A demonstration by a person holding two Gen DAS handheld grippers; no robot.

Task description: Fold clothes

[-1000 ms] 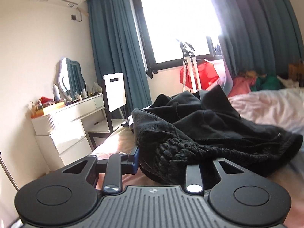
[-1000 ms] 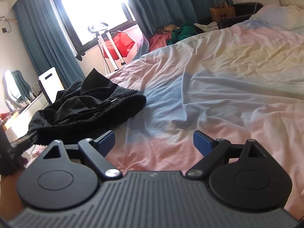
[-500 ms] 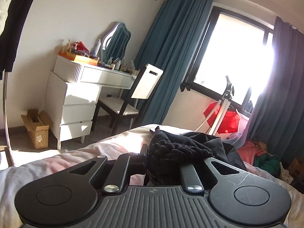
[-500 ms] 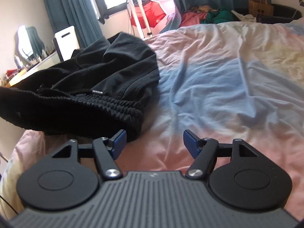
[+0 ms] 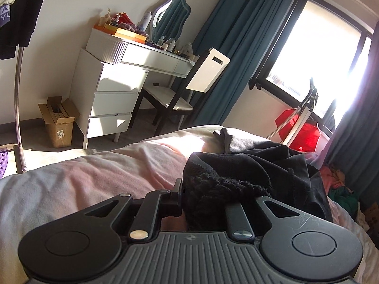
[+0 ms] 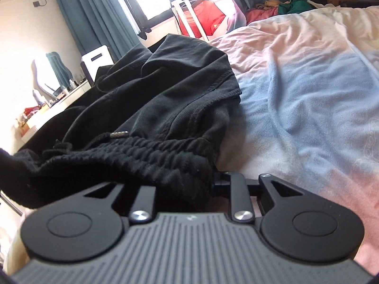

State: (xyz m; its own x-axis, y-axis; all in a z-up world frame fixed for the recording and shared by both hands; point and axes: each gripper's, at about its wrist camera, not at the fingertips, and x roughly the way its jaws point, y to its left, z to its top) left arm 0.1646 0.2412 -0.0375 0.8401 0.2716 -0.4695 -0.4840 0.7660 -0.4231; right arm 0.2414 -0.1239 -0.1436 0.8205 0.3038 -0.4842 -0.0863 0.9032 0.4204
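Black shorts (image 6: 165, 99) of soft matte cotton, with a ribbed, gathered waistband, lie crumpled on a pastel fleecy bedspread (image 6: 308, 94) near the bed's edge. Left gripper (image 5: 203, 203): clamped on the waistband. Right gripper (image 6: 189, 187): jaws closing with the waistband's other end bunched between them; a second ago they gaped wide over bare bedspread.
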